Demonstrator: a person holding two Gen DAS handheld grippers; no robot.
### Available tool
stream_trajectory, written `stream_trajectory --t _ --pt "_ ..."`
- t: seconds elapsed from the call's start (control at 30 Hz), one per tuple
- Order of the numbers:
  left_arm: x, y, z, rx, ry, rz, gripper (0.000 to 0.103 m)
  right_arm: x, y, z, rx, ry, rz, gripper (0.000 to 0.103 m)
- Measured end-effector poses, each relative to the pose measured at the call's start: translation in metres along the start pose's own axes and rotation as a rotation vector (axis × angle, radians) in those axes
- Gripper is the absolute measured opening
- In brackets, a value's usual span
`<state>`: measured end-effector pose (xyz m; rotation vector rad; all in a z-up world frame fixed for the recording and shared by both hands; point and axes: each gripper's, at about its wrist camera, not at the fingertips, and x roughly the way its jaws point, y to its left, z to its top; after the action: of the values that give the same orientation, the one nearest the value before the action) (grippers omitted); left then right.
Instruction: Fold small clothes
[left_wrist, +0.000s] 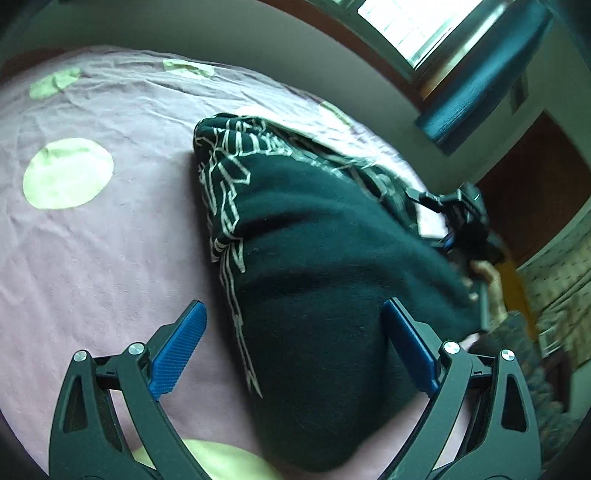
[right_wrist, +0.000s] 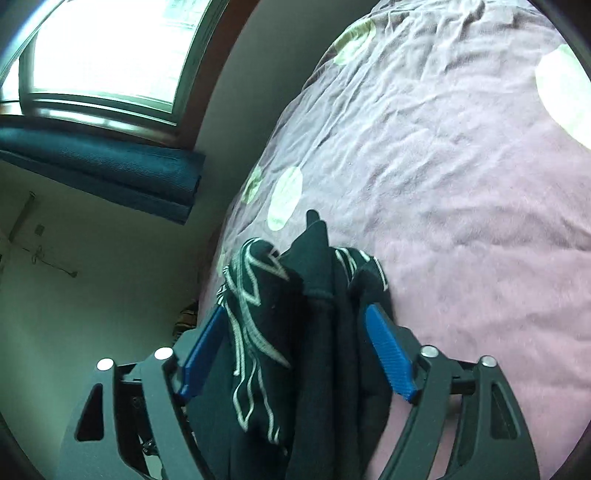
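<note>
Blue-padded fingers (left_wrist: 177, 350) of the left gripper (left_wrist: 293, 347) stand wide apart, clamped on nothing; the dark garment (left_wrist: 314, 258) passes between them, and its near rounded end lies against the inner face of the right-hand pad while the left-hand pad sits clear of the cloth over bare bedsheet (left_wrist: 110, 258). Ahead of these fingers the garment runs away in a thick bundle, plain black close in and marked with pale line patterns along its left edge and far end.

On the right gripper (right_wrist: 295, 332) the blue fingers (right_wrist: 388, 354) have bunched folds of the same garment (right_wrist: 314, 295) filling the gap between them, with cloth pressed up to both pads; they look closed on the bundle. A pale-lined fold hangs beside the left pad, plain black folds sit in the middle, and one dark tip of cloth pokes out just beyond the fingertips.

Farther out from both pairs of fingers spreads the wrinkled pink bedsheet with its pale green dots (left_wrist: 68, 173). Off to the right of the left fingers, past the garment's far side, the other black gripper shows with a hand (left_wrist: 487, 273) on it. Beyond the bed stand a wall, a bright window (right_wrist: 110, 48) and a dark blue ledge (right_wrist: 103, 173) under it.
</note>
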<state>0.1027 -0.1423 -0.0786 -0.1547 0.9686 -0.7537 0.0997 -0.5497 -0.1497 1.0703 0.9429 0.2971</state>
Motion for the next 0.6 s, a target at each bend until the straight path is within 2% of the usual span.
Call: stream_trajectory --t 0.1,0.17,0.23,0.37,0.43,0.47,0.5,0.6 --pt "0.008 0.005 -0.006 -0.033 0.012 -0.004 0.097 0.006 -0.022 -0.003 0.044 0.012 0.001 0.020" --pt "0.019 0.014 -0.009 -0.095 0.040 -0.039 0.101 0.004 -0.037 -0.006 0.091 0.003 0.059 0.018" --pt "0.025 0.024 -0.011 -0.136 0.049 -0.077 0.101 0.003 -0.034 -0.007 0.084 -0.005 0.071 0.018" --pt "0.011 0.021 -0.004 -0.097 0.034 -0.096 0.101 -0.008 -0.020 -0.008 0.025 -0.014 0.087 0.020" --pt "-0.007 0.027 0.005 -0.075 -0.021 -0.105 0.101 -0.020 -0.016 -0.010 0.011 -0.015 0.095 0.033" --pt "-0.011 0.033 0.011 -0.078 -0.038 -0.118 0.101 -0.024 -0.015 -0.011 0.008 -0.027 0.094 0.054" --pt "-0.012 0.039 0.016 -0.084 -0.041 -0.128 0.101 -0.029 -0.015 -0.012 0.008 -0.044 0.111 0.069" --pt "0.007 0.063 0.043 -0.128 0.008 -0.205 0.101 -0.022 -0.015 -0.008 0.014 -0.001 0.131 0.071"
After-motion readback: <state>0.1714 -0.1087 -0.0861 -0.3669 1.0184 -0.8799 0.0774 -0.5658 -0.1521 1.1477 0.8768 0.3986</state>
